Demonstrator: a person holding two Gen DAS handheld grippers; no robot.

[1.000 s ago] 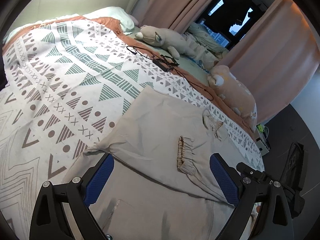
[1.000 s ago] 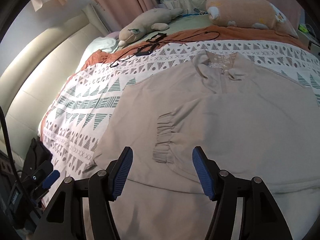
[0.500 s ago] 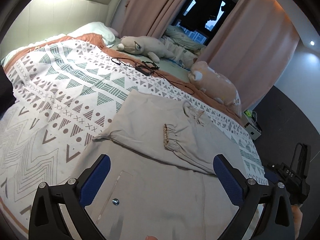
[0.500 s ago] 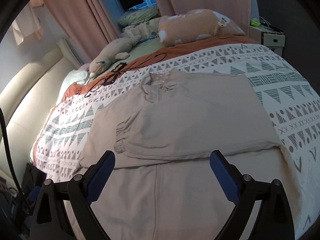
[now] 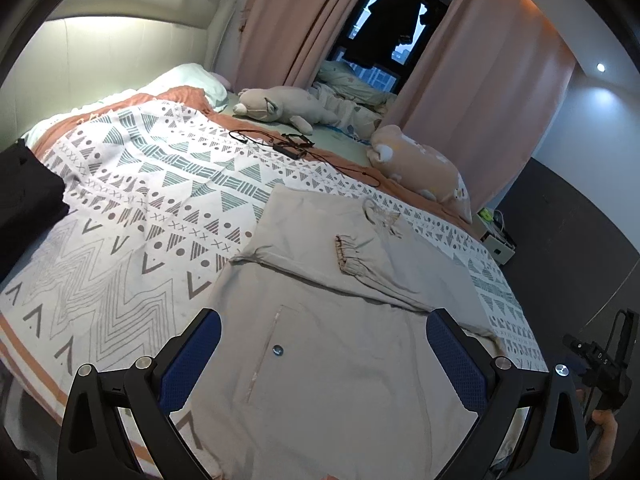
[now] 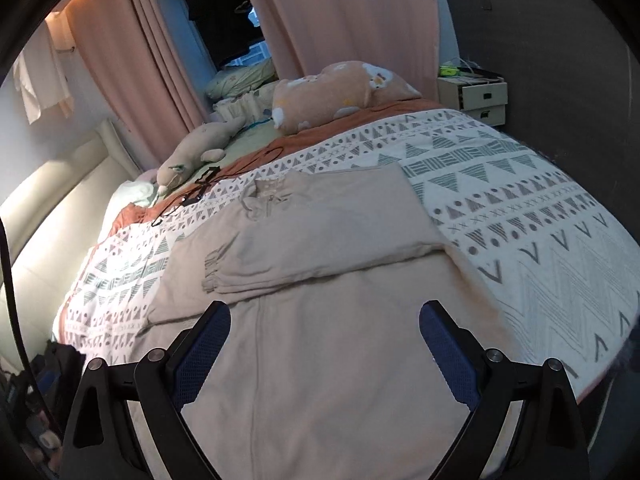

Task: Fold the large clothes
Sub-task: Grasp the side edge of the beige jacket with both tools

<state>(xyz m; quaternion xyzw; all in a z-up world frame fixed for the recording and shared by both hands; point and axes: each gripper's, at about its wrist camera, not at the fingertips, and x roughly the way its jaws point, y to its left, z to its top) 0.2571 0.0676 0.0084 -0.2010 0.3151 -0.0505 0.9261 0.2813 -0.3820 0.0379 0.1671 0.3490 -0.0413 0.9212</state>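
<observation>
below both wide grippers (image 5: 320, 344) (image 6: 325, 338), untouched: beige garment (image 6: 340, 360) on bed (image 6: 520, 200)

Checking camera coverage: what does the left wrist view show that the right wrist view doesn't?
Left wrist only: a dark bundle at the bed's left edge and a round snap on the garment. Right wrist only: a white cloth hanging by the curtain. Both: the beige garment with a sleeve folded across, two plush toys, a black cable, open jaws holding nothing.

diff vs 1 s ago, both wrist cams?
Both claws pulled back from the garment, so more bed shows. Right claw has just been opening, nothing between its fingers; left claw open, empty. Garment unmoved, sleeve folded across.
</observation>
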